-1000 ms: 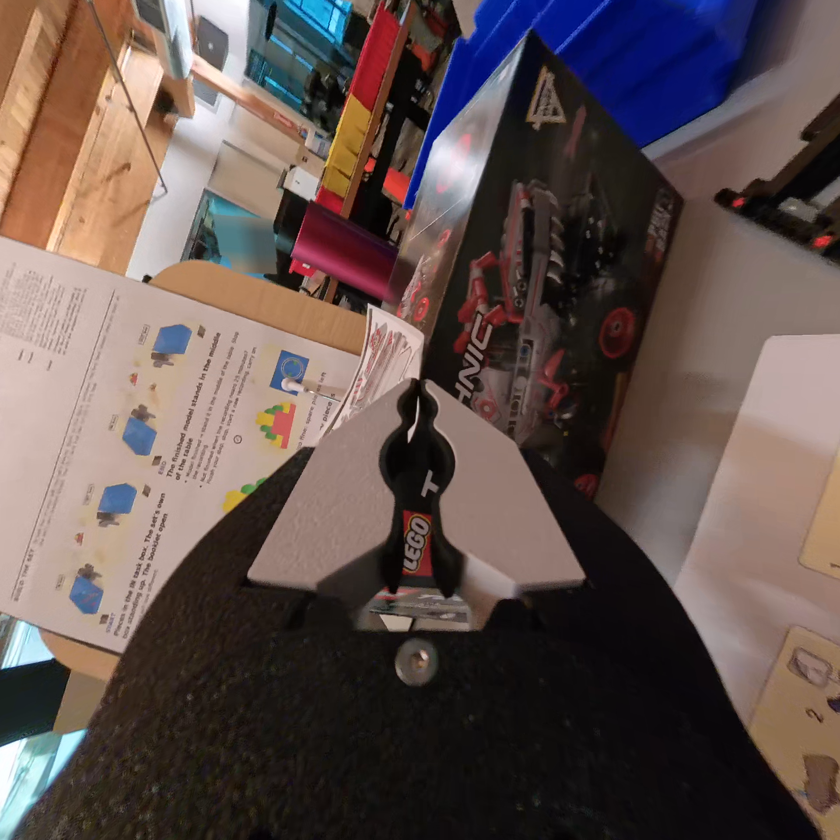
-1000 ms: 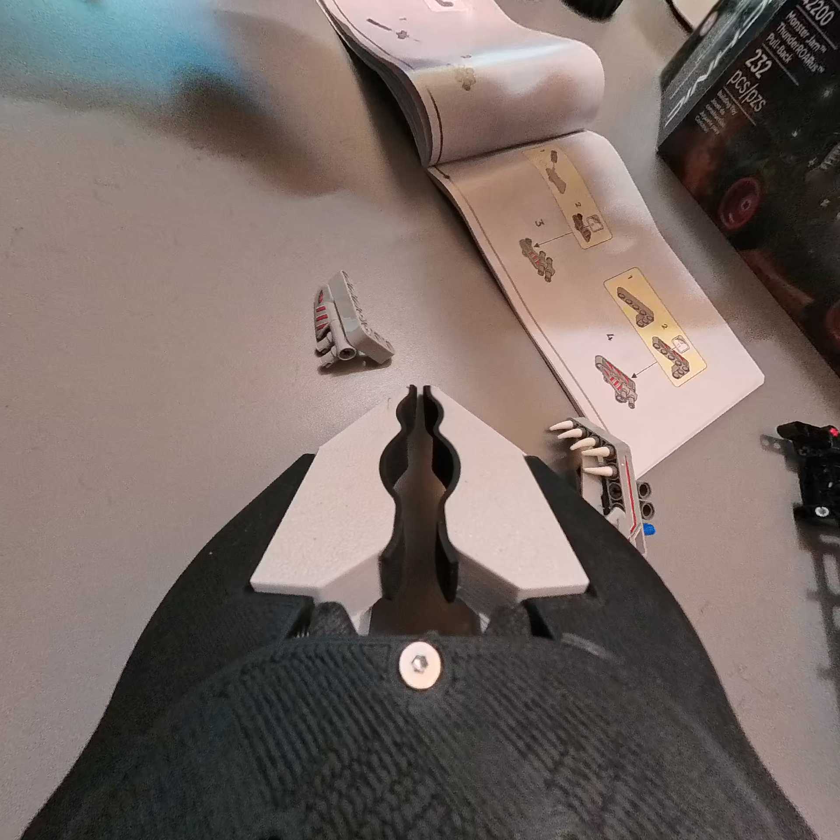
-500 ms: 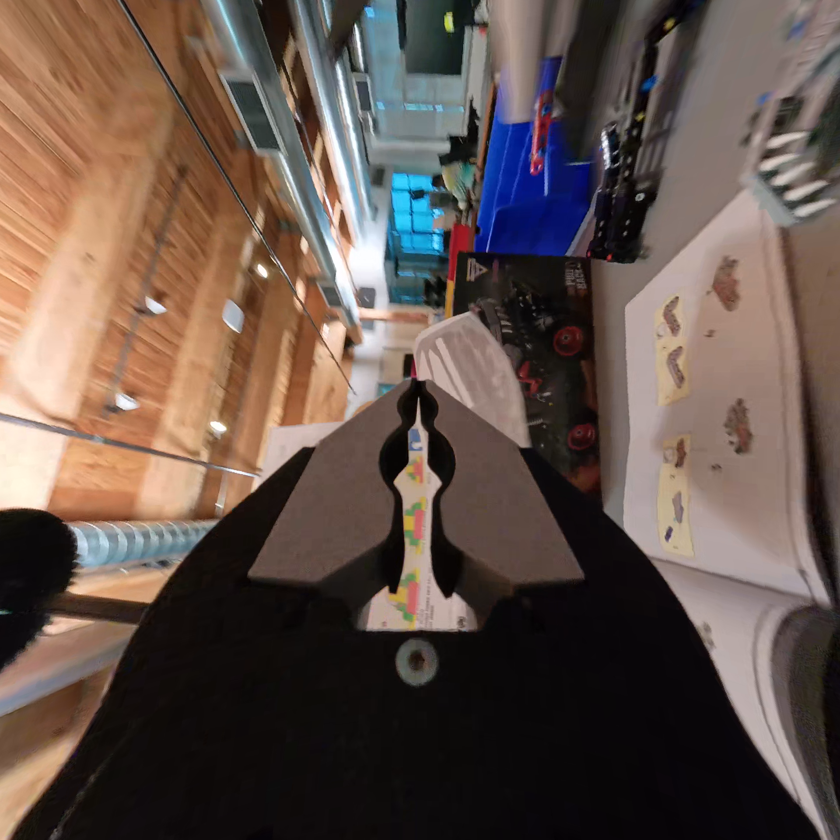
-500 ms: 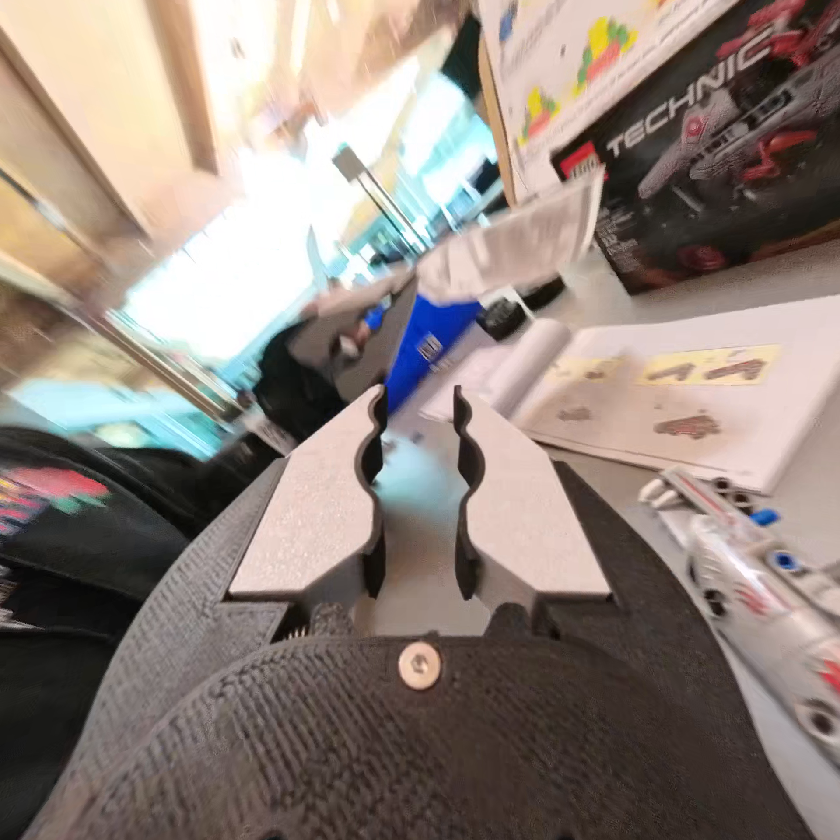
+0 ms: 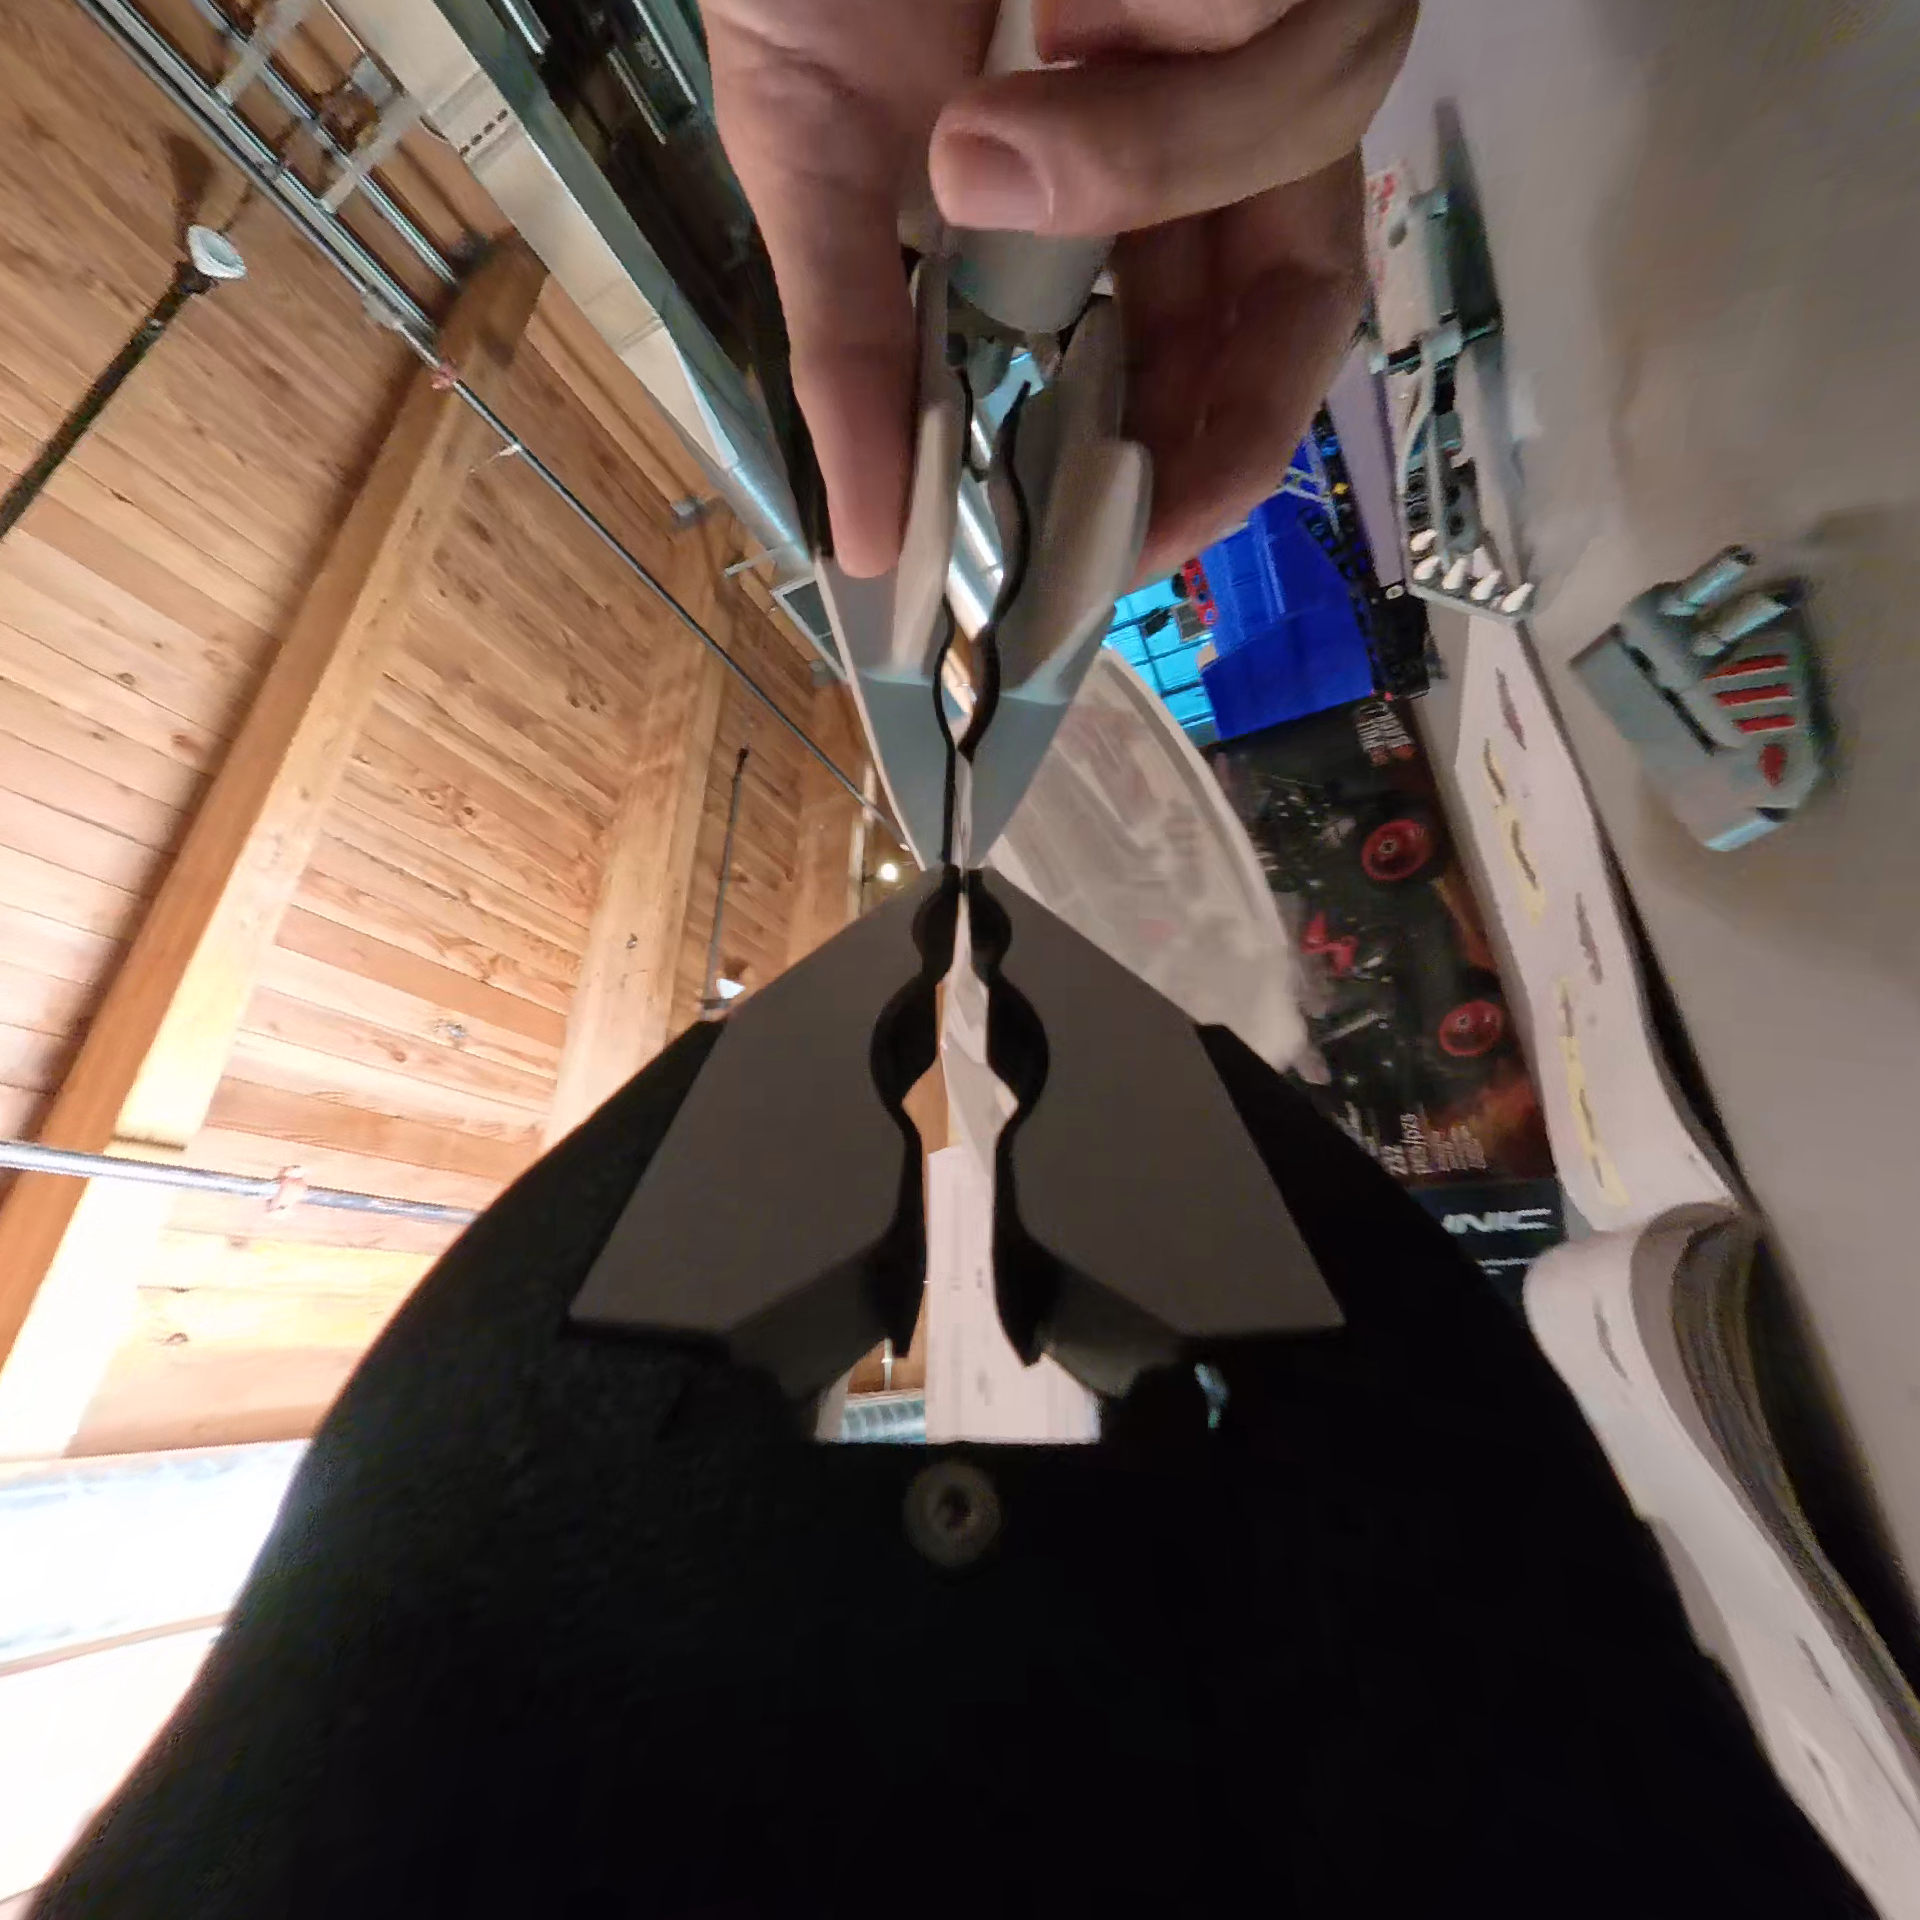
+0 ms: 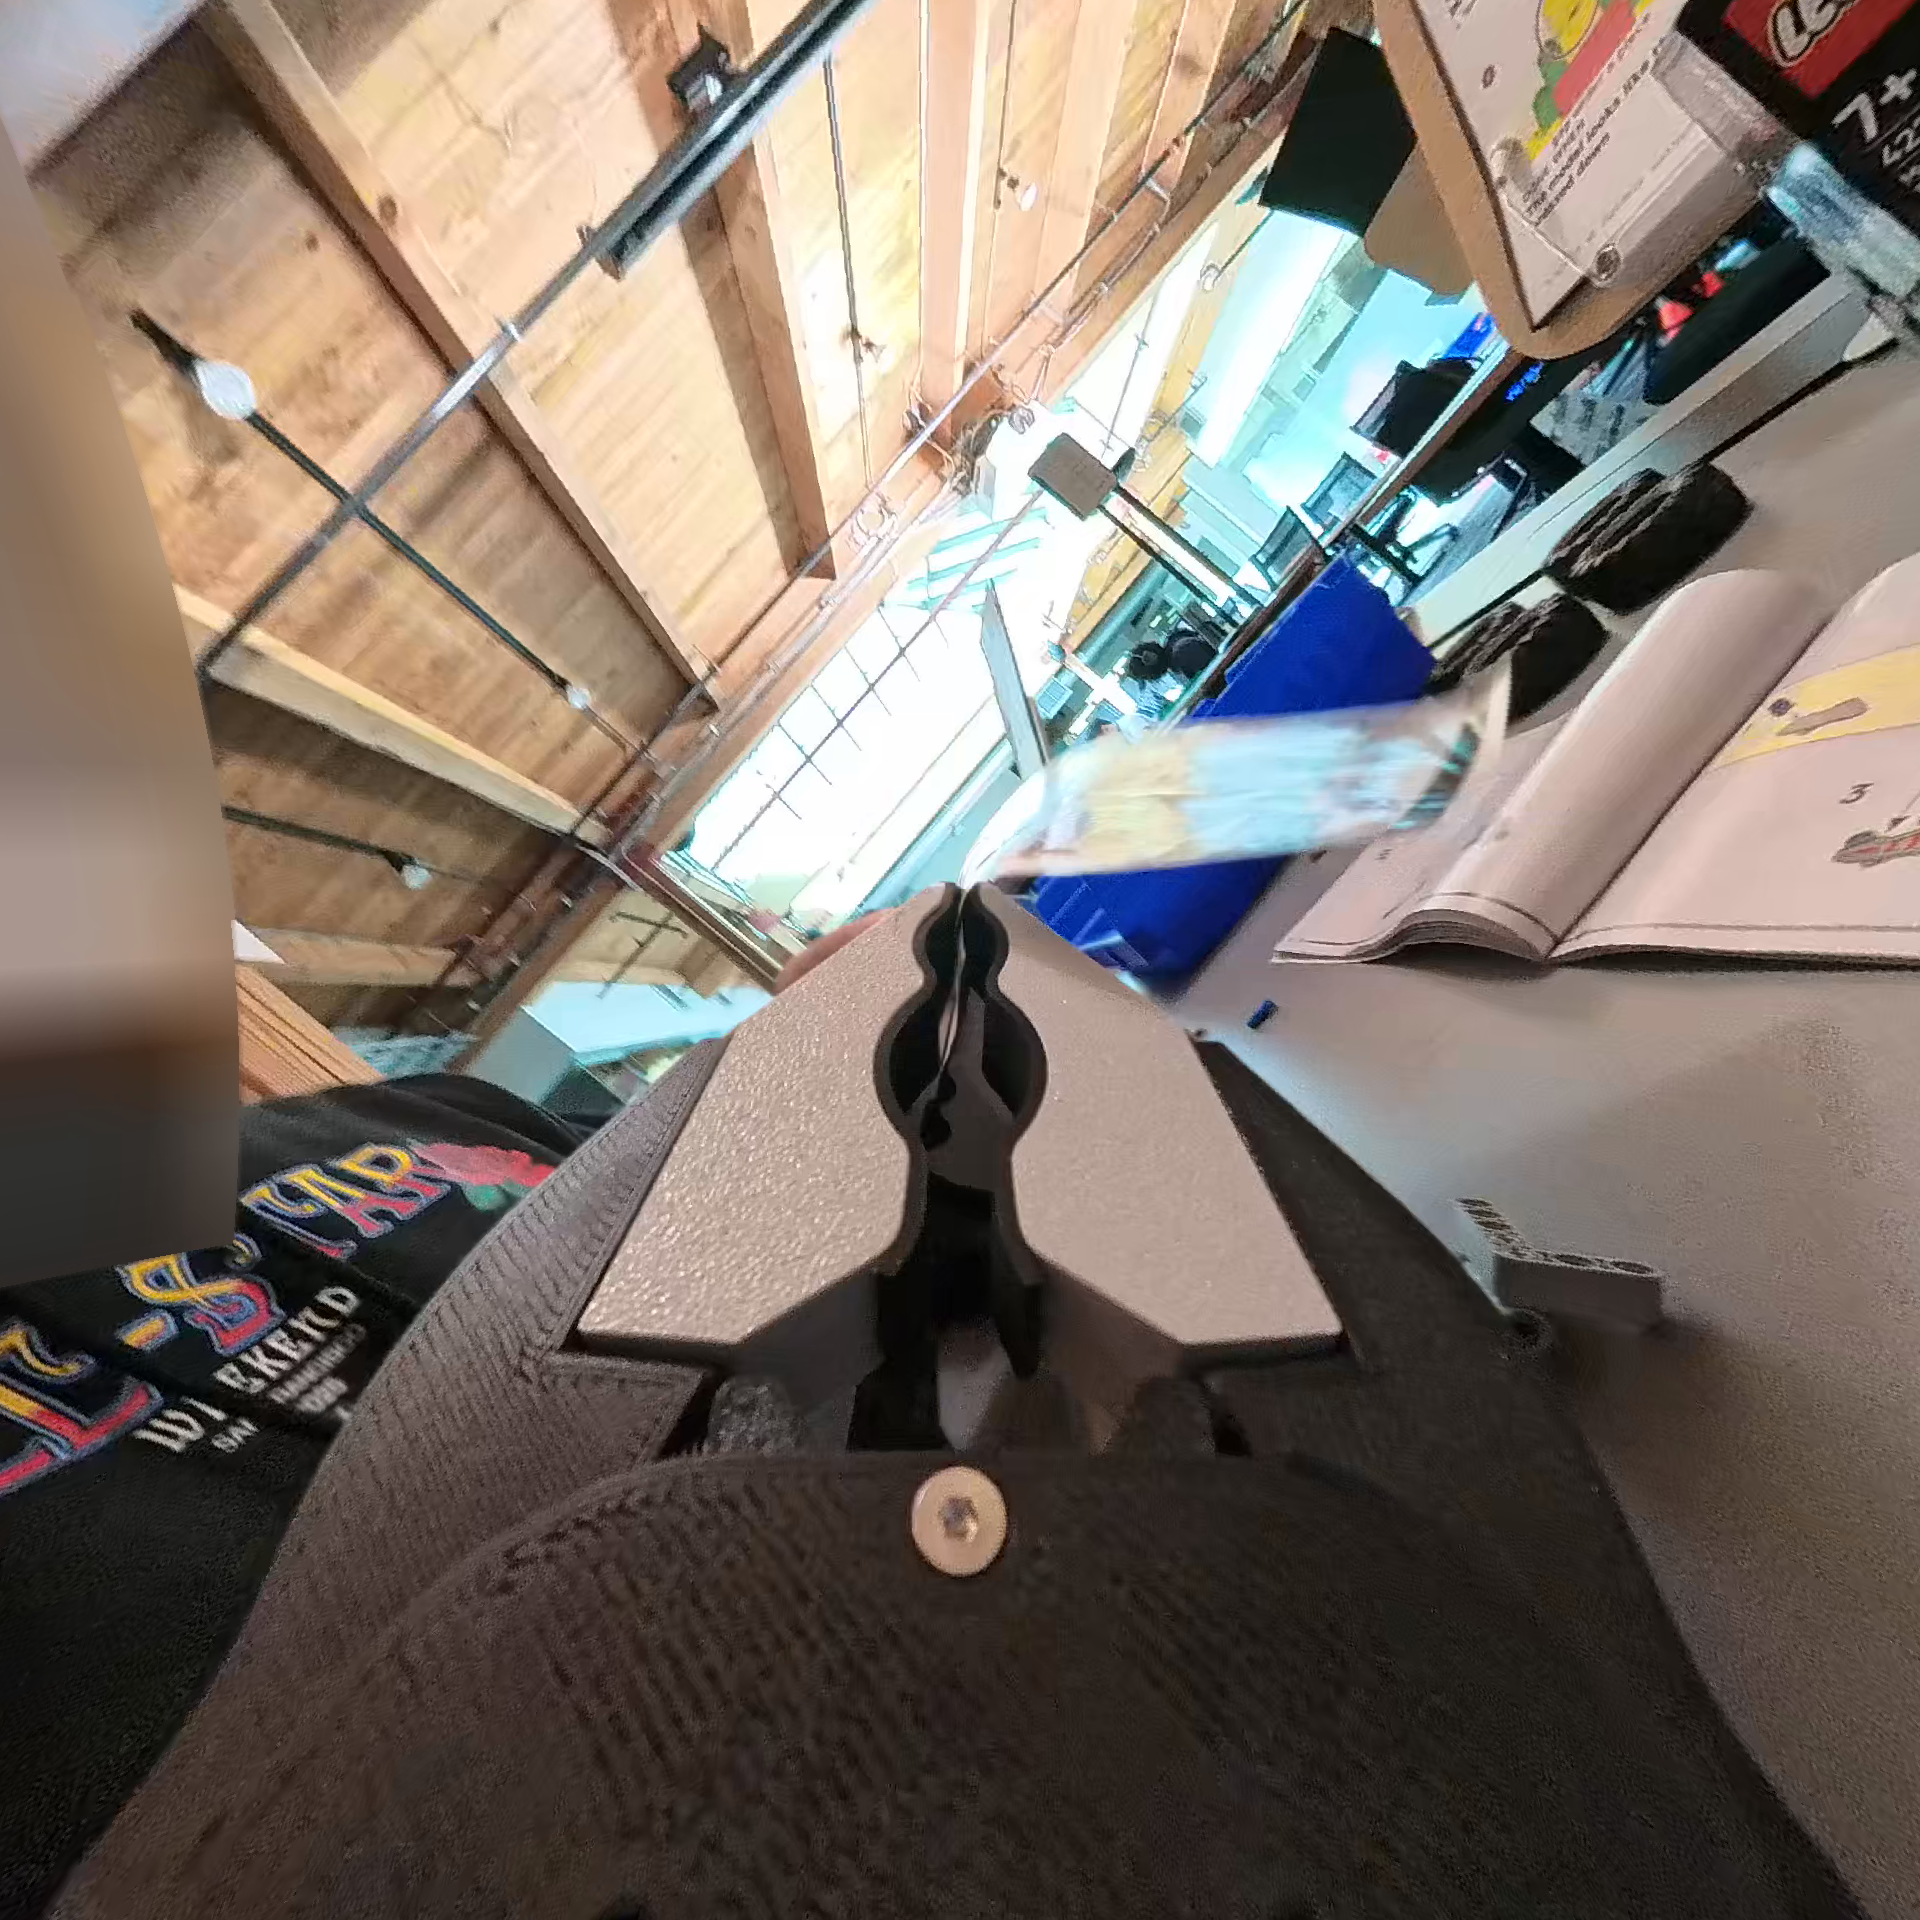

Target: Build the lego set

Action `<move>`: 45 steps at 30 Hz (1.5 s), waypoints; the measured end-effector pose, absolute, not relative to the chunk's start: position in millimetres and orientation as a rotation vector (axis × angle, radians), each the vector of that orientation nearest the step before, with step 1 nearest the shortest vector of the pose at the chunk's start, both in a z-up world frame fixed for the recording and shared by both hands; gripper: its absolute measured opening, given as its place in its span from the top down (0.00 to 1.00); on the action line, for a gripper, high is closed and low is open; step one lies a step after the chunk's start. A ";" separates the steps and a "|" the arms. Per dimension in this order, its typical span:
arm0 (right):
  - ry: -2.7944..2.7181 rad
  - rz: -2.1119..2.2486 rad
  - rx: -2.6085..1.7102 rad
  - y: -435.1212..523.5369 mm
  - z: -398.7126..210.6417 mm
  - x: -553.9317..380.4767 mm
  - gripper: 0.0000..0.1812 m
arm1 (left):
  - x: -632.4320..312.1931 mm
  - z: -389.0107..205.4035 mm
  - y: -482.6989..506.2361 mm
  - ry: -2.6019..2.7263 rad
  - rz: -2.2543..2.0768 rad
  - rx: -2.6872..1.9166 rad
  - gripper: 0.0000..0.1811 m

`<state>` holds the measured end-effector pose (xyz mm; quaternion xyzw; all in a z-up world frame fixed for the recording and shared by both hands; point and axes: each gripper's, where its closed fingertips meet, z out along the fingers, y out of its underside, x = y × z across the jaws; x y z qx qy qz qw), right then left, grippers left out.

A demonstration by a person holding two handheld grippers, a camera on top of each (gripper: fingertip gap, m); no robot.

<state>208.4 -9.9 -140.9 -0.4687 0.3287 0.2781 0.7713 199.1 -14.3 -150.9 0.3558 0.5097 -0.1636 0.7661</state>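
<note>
Bright window glare at 12 o'clock in right view; backlit, dark foreground in left view; fisheye-bent edges; motion-smeared sheet (image 6: 1236, 790).

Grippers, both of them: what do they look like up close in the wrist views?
Each is the same build. The left gripper and right gripper have two flat grey wedge-shaped fingers with wavy black inner pads, set in a black, rough-textured, rounded body with one centre screw. No cables show. A bare hand holds the right one; a black printed garment shows beside it.

grey lego piece (image 5: 1720, 707) red-striped; box (image 5: 1382, 935) black; bin (image 6: 1247, 748) blue.
</note>
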 end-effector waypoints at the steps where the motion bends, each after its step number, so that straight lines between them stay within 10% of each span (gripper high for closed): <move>1: 0.682 0.580 -1.035 -11.0 -141.2 206.5 1.00 | 199.5 -152.6 -12.4 1.133 -0.371 0.765 0.98; 13: 0.368 0.316 -1.386 -15.5 -149.0 185.4 1.00 | 237.9 -128.6 57.6 1.896 -1.591 -0.245 0.70; 21: 0.234 0.283 -1.524 -5.2 -155.7 170.9 1.00 | 217.5 -117.8 53.3 2.167 -2.678 -0.846 0.71; 37: 0.222 0.431 -1.562 3.3 -163.8 162.0 1.00 | 225.2 -143.3 47.7 2.372 -2.480 -0.873 0.78; 45: 0.240 0.428 -1.553 0.9 -163.5 164.3 1.00 | 211.5 -143.4 39.9 2.460 -2.494 -0.788 1.00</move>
